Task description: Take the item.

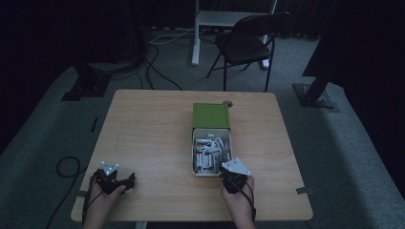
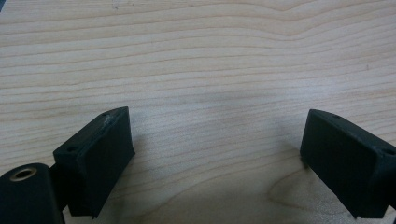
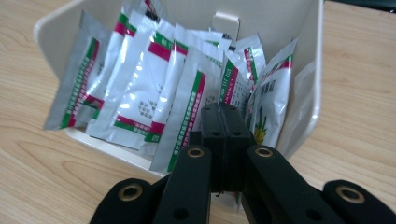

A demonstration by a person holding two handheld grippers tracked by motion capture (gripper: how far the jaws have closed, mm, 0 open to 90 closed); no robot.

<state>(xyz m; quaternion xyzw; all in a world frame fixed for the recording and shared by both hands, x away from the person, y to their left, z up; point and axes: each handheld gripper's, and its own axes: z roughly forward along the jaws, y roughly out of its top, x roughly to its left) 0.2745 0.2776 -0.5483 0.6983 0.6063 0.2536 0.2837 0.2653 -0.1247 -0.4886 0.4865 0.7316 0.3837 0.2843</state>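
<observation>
Two black jaws of the right gripper [image 3: 223, 114] rise from the bottom of the right gripper view, and they are pressed fully together, face against face, with nothing visible between them. Their tips stand just at the near rim of a cream-coloured box [image 3: 312, 70], in front of the sachets [image 3: 140, 79] that fill it; whether the tips touch a sachet I cannot tell. These sachets are small flat packets of silver-white foil, each with a green and a dark pink band across its ends and fine print in the middle; one packet at the right carries a yellow-green plant drawing. They stand and lean loosely on each other inside the box, some tilted to the left. In the high view the same box [image 1: 195, 157] lies on the wooden table [image 1: 153, 133], a little right of its middle, and its green lid [image 1: 211, 116] is folded open on the far side. Its near corner is just beside the right gripper [image 1: 231, 175], which a hand [image 1: 239, 200] holds at the near edge of the table. At the near left corner, well apart from the box, another hand holds the left gripper [image 1: 125, 182]; its jaws stand wide apart over bare wood and hold nothing.
</observation>
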